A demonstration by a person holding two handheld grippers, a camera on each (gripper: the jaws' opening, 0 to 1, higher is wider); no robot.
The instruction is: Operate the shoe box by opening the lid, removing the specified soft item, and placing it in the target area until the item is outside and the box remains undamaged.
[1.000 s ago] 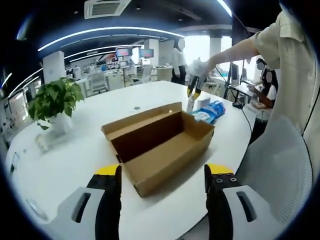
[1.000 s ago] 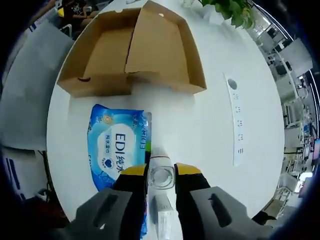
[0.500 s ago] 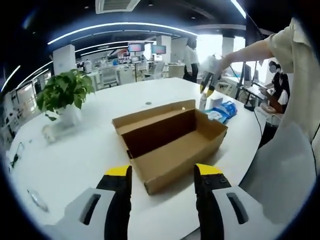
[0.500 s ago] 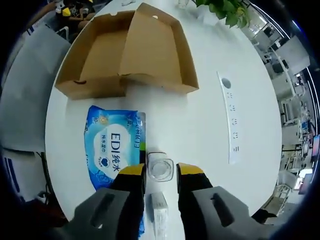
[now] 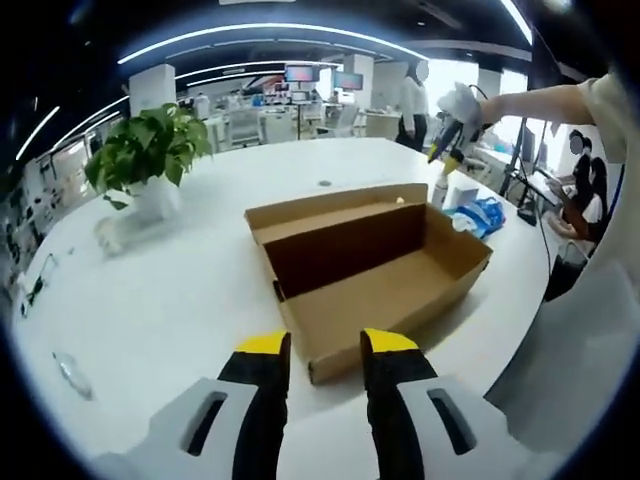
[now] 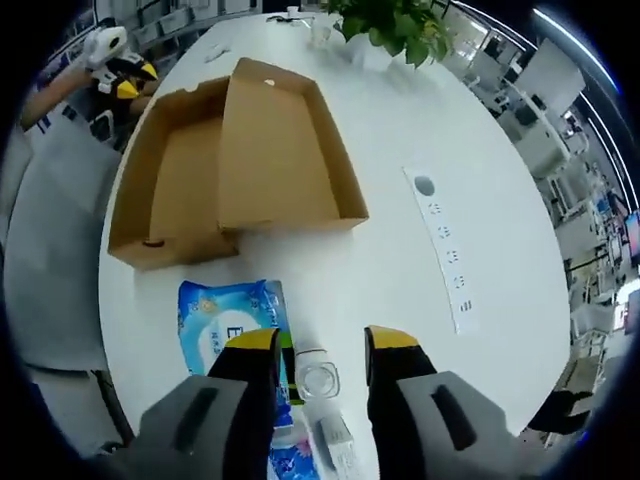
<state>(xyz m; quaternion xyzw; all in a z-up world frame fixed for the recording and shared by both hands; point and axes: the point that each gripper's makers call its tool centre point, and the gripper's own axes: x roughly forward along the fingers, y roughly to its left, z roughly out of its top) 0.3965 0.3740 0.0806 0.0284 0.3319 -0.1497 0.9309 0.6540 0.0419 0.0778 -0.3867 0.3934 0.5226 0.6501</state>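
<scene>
Now hovering just past the shoe box (image 5: 370, 270), lid open, on the white bench (image 5: 150, 300): left hand-held gripper (image 5: 322, 348), narrowly parted, empty. Right hand-held gripper (image 6: 318, 342), released, straddling a clear bottle (image 6: 318, 380) beside the blue wipes pack (image 6: 232, 318); risking toppling it

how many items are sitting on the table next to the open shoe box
2: a blue wipes pack lies beside the box's short end, and a small clear bottle stands right beside the pack.
</scene>
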